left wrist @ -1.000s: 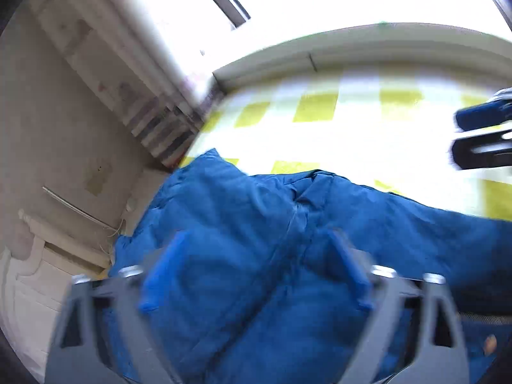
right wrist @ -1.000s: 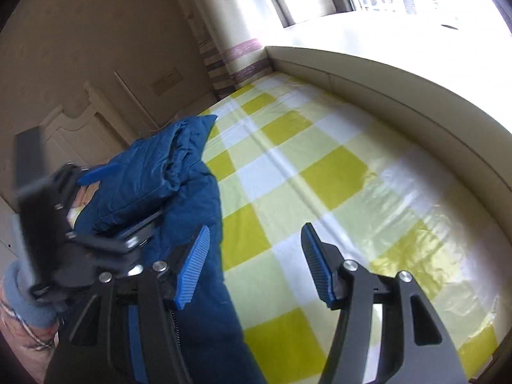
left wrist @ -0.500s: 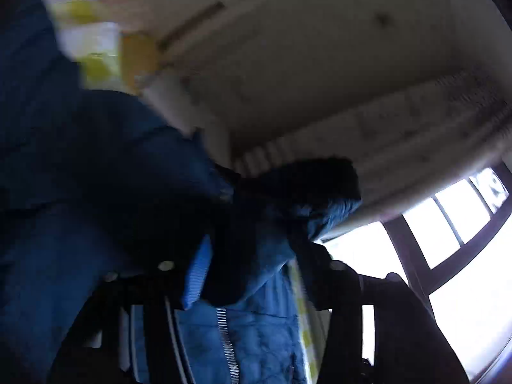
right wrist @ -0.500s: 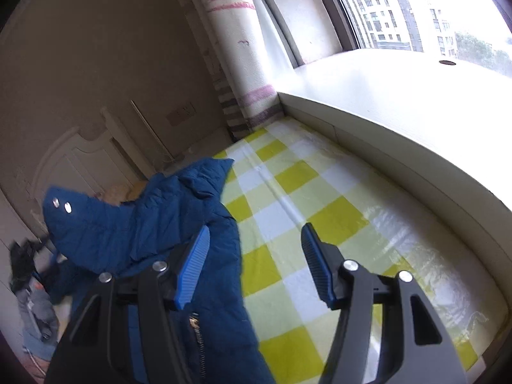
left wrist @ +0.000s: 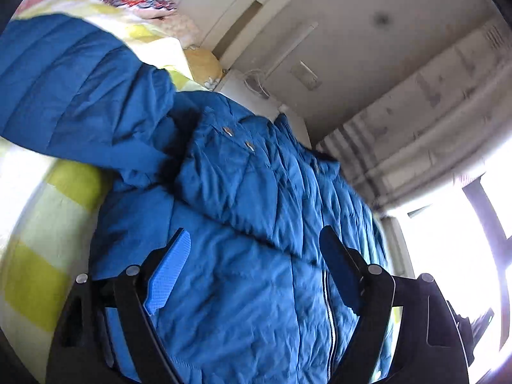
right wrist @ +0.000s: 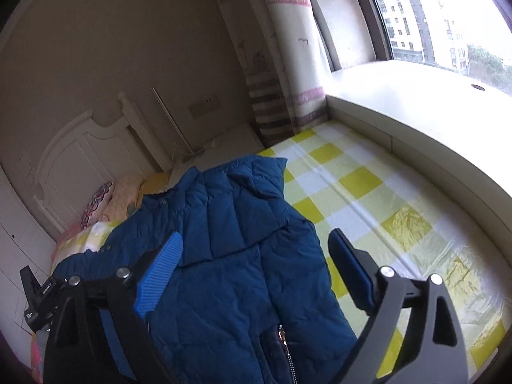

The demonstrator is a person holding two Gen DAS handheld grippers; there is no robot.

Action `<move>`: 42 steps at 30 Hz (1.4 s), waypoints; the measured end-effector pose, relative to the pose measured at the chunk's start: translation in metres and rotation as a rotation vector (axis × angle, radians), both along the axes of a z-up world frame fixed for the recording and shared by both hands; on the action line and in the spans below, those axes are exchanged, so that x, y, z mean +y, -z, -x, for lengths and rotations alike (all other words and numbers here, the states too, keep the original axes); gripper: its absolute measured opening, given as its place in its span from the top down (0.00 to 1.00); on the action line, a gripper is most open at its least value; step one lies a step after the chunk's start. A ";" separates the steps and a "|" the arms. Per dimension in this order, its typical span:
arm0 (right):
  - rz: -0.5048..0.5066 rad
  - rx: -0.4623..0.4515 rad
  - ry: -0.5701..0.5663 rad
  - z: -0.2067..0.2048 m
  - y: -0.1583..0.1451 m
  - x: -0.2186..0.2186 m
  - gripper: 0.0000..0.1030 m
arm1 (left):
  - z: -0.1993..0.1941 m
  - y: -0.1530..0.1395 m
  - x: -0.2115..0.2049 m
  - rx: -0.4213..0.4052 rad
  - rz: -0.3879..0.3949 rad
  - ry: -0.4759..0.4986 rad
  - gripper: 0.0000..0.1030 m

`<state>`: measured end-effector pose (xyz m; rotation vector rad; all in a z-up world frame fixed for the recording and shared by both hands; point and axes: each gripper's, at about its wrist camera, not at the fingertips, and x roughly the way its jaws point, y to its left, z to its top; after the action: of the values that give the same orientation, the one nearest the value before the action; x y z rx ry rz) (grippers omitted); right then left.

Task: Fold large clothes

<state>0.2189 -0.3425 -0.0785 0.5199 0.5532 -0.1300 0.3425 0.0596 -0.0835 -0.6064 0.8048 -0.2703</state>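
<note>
A: Jacket (left wrist: 243, 211) first, in the left wrist view: the blue quilted garment fills the space ahead of the left gripper (left wrist: 256, 265) and runs on beneath and between its jaws, with the zipper (left wrist: 329, 313) lying just inside the right-hand jaw.

B: And the jaws themselves?

A: They stand wide apart and have just been opening. The fabric lies between them, but neither pad presses on it. One sleeve (left wrist: 73, 96) bulges up to the left, beyond the left-hand jaw, over the yellow-and-white checked bed sheet (left wrist: 35, 256). Farther ahead are a patterned pillow (left wrist: 137, 3), a white headboard (left wrist: 243, 9) and a curtain (left wrist: 432, 121) off to the right.

B: What does the right wrist view give?

A: The same jacket (right wrist: 243, 256) lies spread on the bed sheet (right wrist: 368, 198), its collar end pointing away from the right gripper (right wrist: 252, 272). Its jaws have also just been opening and are spread wide, holding nothing; the jacket lies below and between them, the left-hand jaw over its body, the right-hand jaw past its edge over the sheet. The left gripper (right wrist: 38, 294) shows partly at the far left. A windowsill (right wrist: 416, 102) lies ahead to the right.
</note>
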 end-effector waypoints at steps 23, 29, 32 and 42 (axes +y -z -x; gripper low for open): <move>0.400 0.236 -0.271 -0.198 0.032 0.105 0.14 | 0.029 0.048 -0.093 0.097 -0.579 0.227 0.04; 0.423 0.408 -0.241 -0.251 0.069 0.092 0.13 | 0.060 0.049 -0.097 0.038 -0.663 0.184 0.04; 0.331 0.358 -0.236 -0.246 0.074 0.071 0.10 | 0.059 0.049 -0.095 0.046 -0.653 0.187 0.04; 0.351 0.316 -0.234 -0.239 0.079 0.075 0.08 | 0.054 0.049 -0.098 0.047 -0.652 0.187 0.04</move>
<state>0.4581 -0.2674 -0.1579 0.0887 0.8749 -0.0840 0.2882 -0.0388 -0.1327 0.0760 0.9350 -0.1486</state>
